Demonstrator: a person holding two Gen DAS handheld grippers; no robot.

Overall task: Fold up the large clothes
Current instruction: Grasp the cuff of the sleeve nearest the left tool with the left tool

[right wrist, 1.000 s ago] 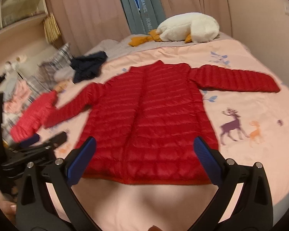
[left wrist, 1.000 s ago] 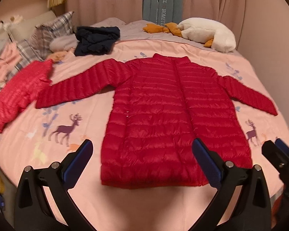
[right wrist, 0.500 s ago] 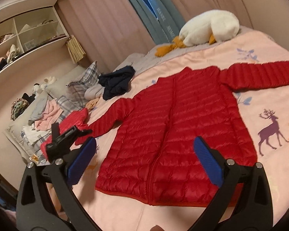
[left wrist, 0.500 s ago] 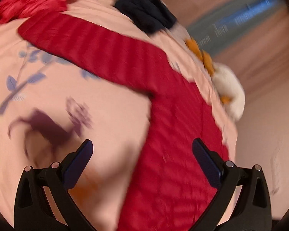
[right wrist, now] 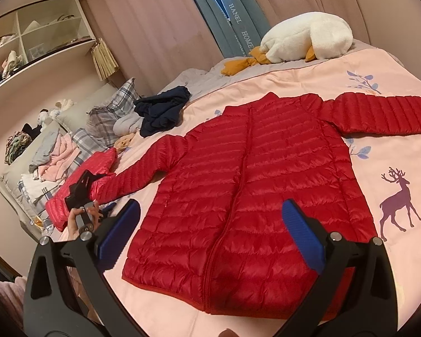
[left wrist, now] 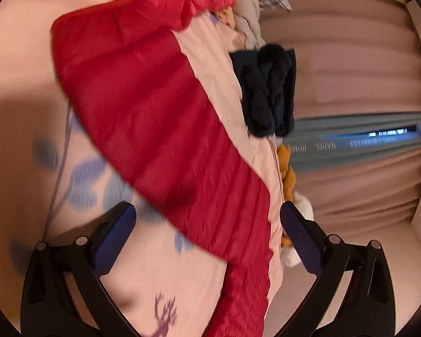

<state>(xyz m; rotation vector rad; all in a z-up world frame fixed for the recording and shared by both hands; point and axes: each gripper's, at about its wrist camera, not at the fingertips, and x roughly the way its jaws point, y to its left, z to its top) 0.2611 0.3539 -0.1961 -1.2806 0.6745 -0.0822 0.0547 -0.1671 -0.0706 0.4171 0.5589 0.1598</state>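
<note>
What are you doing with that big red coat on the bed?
A person is getting ready to fold the red quilted puffer jacket, which lies flat and zipped on the pink deer-print bedspread with both sleeves spread out. The left gripper is open and close above the jacket's left sleeve. The right gripper is open too, above the hem. Nothing is folded yet.

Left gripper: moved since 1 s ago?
Yes. The left gripper has swung from the hem of the red jacket out to its sleeve, beside the navy clothes. Jaws open, holding nothing.
</note>
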